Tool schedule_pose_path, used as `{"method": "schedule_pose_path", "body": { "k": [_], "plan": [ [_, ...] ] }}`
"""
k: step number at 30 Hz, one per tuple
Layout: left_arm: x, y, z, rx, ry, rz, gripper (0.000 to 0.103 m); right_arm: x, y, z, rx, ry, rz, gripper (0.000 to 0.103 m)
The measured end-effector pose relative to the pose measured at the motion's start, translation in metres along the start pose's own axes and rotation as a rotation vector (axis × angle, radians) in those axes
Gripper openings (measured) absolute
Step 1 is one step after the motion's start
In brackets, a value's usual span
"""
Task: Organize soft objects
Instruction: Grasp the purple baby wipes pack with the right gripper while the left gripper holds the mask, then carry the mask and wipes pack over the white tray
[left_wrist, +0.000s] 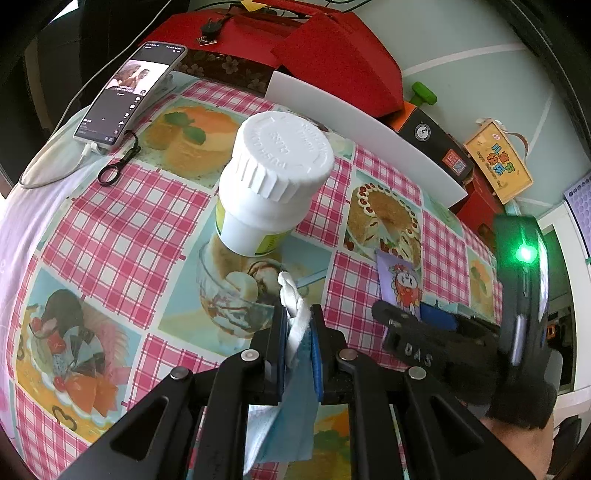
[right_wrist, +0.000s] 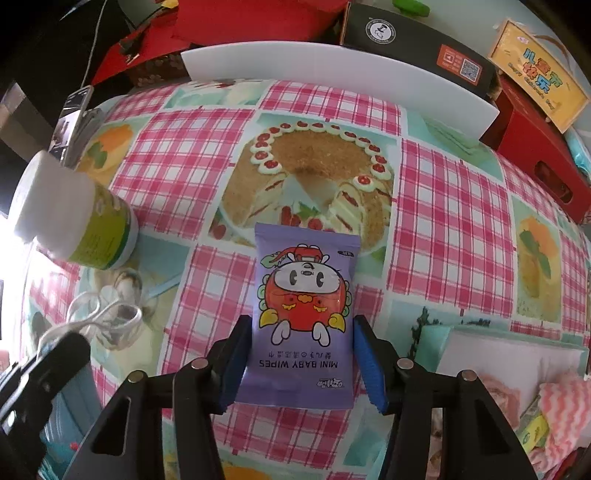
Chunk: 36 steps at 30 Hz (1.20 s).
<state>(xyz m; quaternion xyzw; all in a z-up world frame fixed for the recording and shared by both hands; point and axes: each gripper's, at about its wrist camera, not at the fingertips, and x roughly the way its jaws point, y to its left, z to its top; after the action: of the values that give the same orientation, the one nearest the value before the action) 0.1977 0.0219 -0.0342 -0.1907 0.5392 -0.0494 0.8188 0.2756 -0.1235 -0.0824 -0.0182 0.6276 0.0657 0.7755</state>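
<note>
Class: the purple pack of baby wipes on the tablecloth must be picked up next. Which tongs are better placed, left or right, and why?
Right. The right tongs already straddle the baby wipes pack, one finger on each side. The left tongs are shut on a blue face mask, so they are occupied.

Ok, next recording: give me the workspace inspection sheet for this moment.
Surface: table under a pink-check cloth with dessert prints.
Job's things: purple baby wipes pack lying flat; blue face mask with white ear loops.
Clutter: white-capped bottle, phone, red bag, black box, yellow sign.
Grippers: left claw shut on the mask; right claw straddles the wipes pack, contact unclear.
Cables: white cable from the phone.
Surroundings: white board at the table's far edge.
</note>
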Motion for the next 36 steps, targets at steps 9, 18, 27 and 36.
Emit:
{"method": "schedule_pose_path", "body": {
  "k": [9, 18, 27, 36],
  "plan": [
    [0.001, -0.004, 0.0, 0.013, 0.002, 0.002, 0.012, -0.006, 0.003, -0.033, -0.012, -0.024, 0.012, 0.056],
    [-0.004, -0.005, -0.001, 0.017, -0.008, -0.008, 0.012, -0.021, -0.005, -0.054, 0.017, -0.053, 0.073, 0.055],
    [-0.012, -0.001, 0.001, -0.007, -0.032, -0.053, 0.01, -0.068, -0.015, -0.085, 0.07, -0.136, 0.12, 0.055],
    [-0.033, -0.011, 0.0, 0.018, -0.087, -0.058, 0.01, -0.119, -0.03, -0.105, 0.13, -0.251, 0.117, 0.055]
  ]
}}
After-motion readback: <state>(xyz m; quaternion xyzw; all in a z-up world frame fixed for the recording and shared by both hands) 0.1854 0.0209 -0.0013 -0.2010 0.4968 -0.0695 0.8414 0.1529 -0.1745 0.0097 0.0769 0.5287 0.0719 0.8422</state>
